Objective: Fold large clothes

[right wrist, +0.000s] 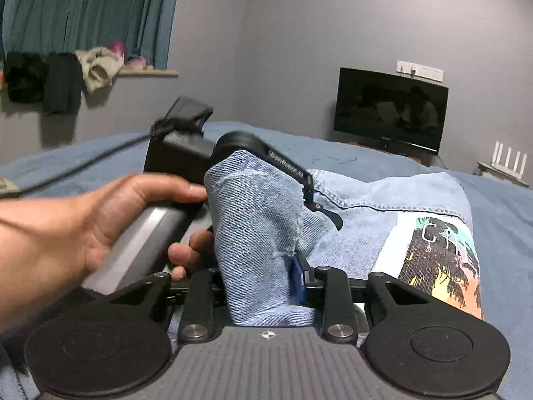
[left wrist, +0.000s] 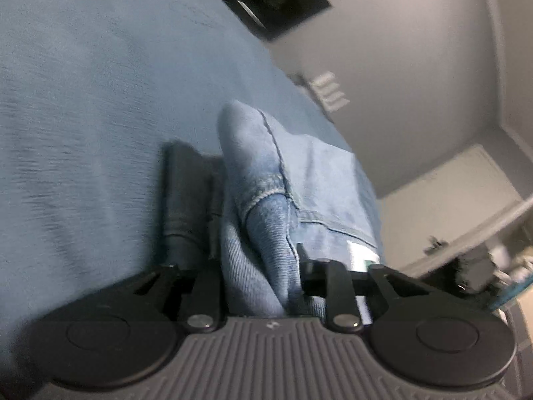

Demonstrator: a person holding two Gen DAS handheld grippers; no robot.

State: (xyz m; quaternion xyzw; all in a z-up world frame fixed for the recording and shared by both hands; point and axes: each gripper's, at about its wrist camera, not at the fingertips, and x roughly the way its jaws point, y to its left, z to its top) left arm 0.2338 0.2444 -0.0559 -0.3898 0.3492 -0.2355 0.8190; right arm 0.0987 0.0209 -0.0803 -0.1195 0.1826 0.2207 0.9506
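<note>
Light blue jeans (right wrist: 383, 213) lie on a blue bed, partly over a white printed T-shirt (right wrist: 436, 253). My right gripper (right wrist: 266, 286) is shut on a bunched edge of the jeans (right wrist: 256, 233) and holds it up off the bed. My left gripper (left wrist: 256, 260) is shut on another bunch of the jeans (left wrist: 263, 200). The left gripper also shows in the right wrist view (right wrist: 309, 200), held by a hand (right wrist: 110, 220), right beside the right gripper's bunch. The fabric hides the fingertips of both grippers.
The blue bed sheet (left wrist: 100, 100) fills the left wrist view and surrounds the clothes (right wrist: 499, 213). A dark monitor (right wrist: 389, 110) stands at the far side. Clothes (right wrist: 63, 76) pile on a ledge under a teal curtain. A white router (right wrist: 509, 160) sits at the right.
</note>
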